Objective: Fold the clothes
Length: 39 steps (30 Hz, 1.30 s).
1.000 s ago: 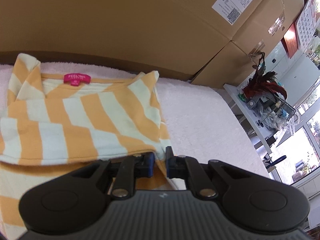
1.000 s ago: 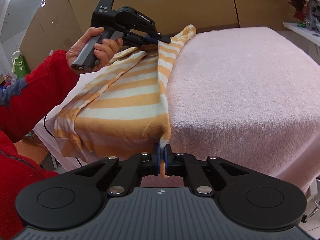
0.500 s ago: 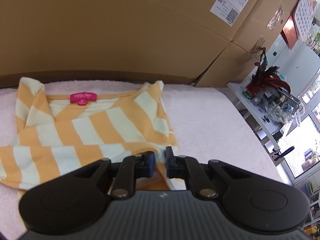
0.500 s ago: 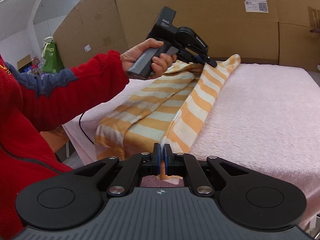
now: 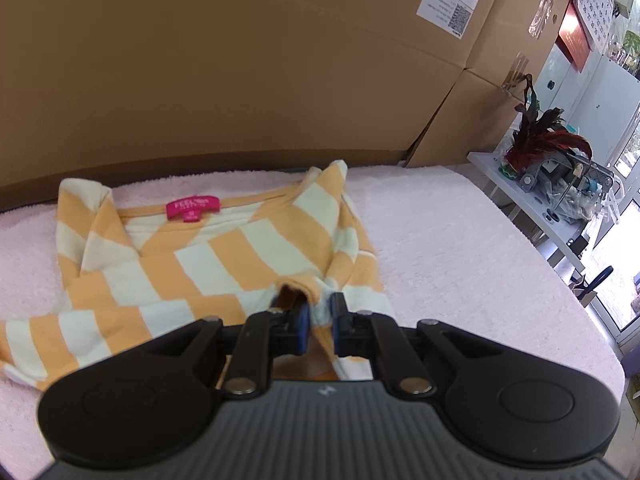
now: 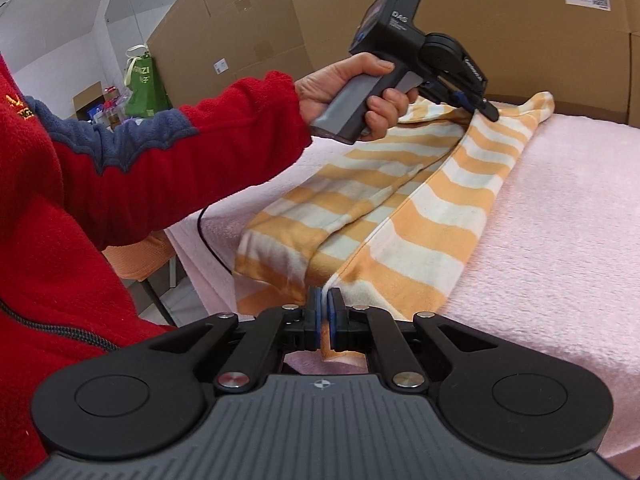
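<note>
An orange and cream striped shirt (image 5: 224,264) with a pink neck label (image 5: 193,207) lies on a pink towel-covered table (image 5: 460,248). My left gripper (image 5: 319,316) is shut on a fold of the shirt's right edge near the collar end. It also shows in the right wrist view (image 6: 476,106), held by a hand in a red sleeve. My right gripper (image 6: 324,308) is shut on the shirt's hem edge (image 6: 344,276) at the near table edge. The shirt (image 6: 432,208) stretches between both grippers, its right part folded over.
Large cardboard boxes (image 5: 240,60) stand behind the table. A white side table (image 5: 532,208) with red feathers and clutter is at the right. The person's red-sleeved arm (image 6: 160,168) reaches over the table's left side. A green bag (image 6: 144,84) stands far left.
Both grippers have carried the shirt's edge over and down; the shirt now lies flatter on the table. The left gripper has drawn back from the collar and the right gripper has lowered.
</note>
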### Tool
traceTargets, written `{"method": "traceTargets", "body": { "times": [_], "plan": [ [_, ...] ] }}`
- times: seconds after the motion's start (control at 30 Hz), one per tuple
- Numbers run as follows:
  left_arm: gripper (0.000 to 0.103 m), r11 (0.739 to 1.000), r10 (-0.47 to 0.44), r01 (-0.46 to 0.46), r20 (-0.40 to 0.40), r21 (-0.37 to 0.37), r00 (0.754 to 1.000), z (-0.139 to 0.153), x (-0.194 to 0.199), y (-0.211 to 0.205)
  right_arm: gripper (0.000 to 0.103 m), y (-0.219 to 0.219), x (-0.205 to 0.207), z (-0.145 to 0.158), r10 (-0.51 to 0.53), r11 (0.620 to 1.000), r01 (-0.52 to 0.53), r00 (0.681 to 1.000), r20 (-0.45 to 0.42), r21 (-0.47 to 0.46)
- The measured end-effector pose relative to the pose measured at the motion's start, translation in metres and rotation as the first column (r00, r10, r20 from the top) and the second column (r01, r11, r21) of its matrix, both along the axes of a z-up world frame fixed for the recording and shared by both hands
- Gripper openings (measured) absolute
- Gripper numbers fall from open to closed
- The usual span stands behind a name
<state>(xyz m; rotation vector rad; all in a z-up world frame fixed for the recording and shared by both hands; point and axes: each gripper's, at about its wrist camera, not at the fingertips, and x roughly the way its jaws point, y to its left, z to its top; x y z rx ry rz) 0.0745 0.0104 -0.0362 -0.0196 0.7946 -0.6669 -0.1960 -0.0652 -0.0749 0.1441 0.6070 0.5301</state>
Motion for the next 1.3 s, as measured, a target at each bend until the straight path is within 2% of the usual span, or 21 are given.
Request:
{"method": "traceTargets", "body": {
  "times": [0.23,0.33,0.4,0.47,0.5,0.57,0.67,0.7,0.77,0.8,0.87,0.93,0.97,1.07,1.1,1.17,1.2,1.23,1.3],
  "plan": [
    [0.005,0.999,-0.018,0.017,0.041,0.029,0.999,-0.007,-0.005,0.004,0.005,0.007,0.010,-0.002,0.024,0.999,-0.026,0.998,-0.057,-0.036],
    [0.013,0.999,-0.019,0.017,0.051,0.036,0.998,-0.012,-0.006,0.007,0.005,0.004,0.010,-0.003,0.026,0.999,-0.028,0.997,-0.074,-0.024],
    [0.015,0.999,-0.027,0.024,0.067,0.045,0.997,-0.014,-0.008,0.008,0.006,0.001,0.009,-0.003,0.027,1.000,-0.027,0.996,-0.082,-0.006],
    [0.019,0.998,-0.042,0.036,0.088,0.059,0.995,-0.016,-0.011,0.010,0.010,0.002,0.009,-0.005,0.022,1.000,-0.024,0.994,-0.103,-0.018],
    [0.019,0.996,-0.058,0.050,0.107,0.077,0.993,-0.016,-0.014,0.010,0.015,0.001,0.010,-0.007,0.026,1.000,-0.027,0.991,-0.130,-0.010],
    [0.028,0.989,-0.090,0.071,0.152,0.126,0.984,-0.016,-0.021,0.010,0.016,-0.001,0.008,-0.007,0.064,0.998,-0.060,0.983,-0.170,0.030],
    [0.032,0.972,-0.159,0.114,0.221,0.203,0.962,-0.012,-0.041,0.019,0.016,-0.007,-0.010,0.003,0.064,0.998,-0.061,0.992,-0.107,0.035],
    [0.033,0.965,-0.185,0.130,0.242,0.226,0.952,-0.009,-0.051,0.025,0.016,-0.014,-0.015,0.007,0.031,0.999,-0.028,0.996,-0.085,0.033],
    [0.049,0.948,-0.239,0.161,0.281,0.273,0.930,-0.003,-0.071,0.038,0.016,-0.025,-0.022,0.010,-0.064,0.998,0.063,0.996,-0.069,-0.021],
    [0.053,0.941,-0.263,0.175,0.298,0.291,0.918,0.000,-0.081,0.045,0.017,-0.030,-0.025,0.010,-0.104,0.993,0.100,0.992,-0.069,-0.060],
    [0.059,0.940,-0.288,0.205,0.317,0.271,0.904,0.008,-0.101,0.061,0.017,-0.037,-0.028,0.004,-0.143,0.986,0.133,0.985,-0.094,-0.100],
    [0.060,0.953,-0.291,0.243,0.311,0.183,0.905,0.017,-0.116,0.071,0.024,-0.043,-0.024,-0.006,-0.162,0.986,0.155,0.978,-0.132,-0.068],
    [0.060,0.955,-0.293,0.264,0.300,0.134,0.908,0.018,-0.122,0.072,0.024,-0.043,-0.022,-0.009,-0.162,0.986,0.156,0.976,-0.143,-0.052],
    [0.061,0.951,-0.306,0.307,0.260,0.039,0.916,0.012,-0.134,0.060,0.031,-0.037,-0.012,-0.015,-0.149,0.987,0.141,0.982,-0.118,-0.071],
    [0.061,0.948,-0.313,0.316,0.240,0.026,0.919,0.007,-0.135,0.053,0.038,-0.035,-0.010,-0.016,-0.142,0.988,0.134,0.984,-0.106,-0.080],
    [0.060,0.943,-0.328,0.331,0.200,0.017,0.923,-0.003,-0.138,0.040,0.039,-0.029,-0.005,-0.018,-0.124,0.988,0.115,0.988,-0.095,-0.099],
    [0.060,0.944,-0.330,0.329,0.191,0.037,0.924,-0.009,-0.140,0.034,0.034,-0.027,-0.003,-0.019,-0.114,0.989,0.103,0.989,-0.095,-0.109],
    [0.060,0.943,-0.332,0.327,0.182,0.057,0.926,-0.015,-0.142,0.028,0.018,-0.024,-0.001,-0.021,-0.104,0.989,0.092,0.990,-0.096,-0.119],
    [0.059,0.945,-0.325,0.315,0.174,0.088,0.929,-0.023,-0.145,0.022,0.010,-0.021,-0.002,-0.023,-0.090,0.989,0.075,0.989,-0.118,-0.124]
  ]
}}
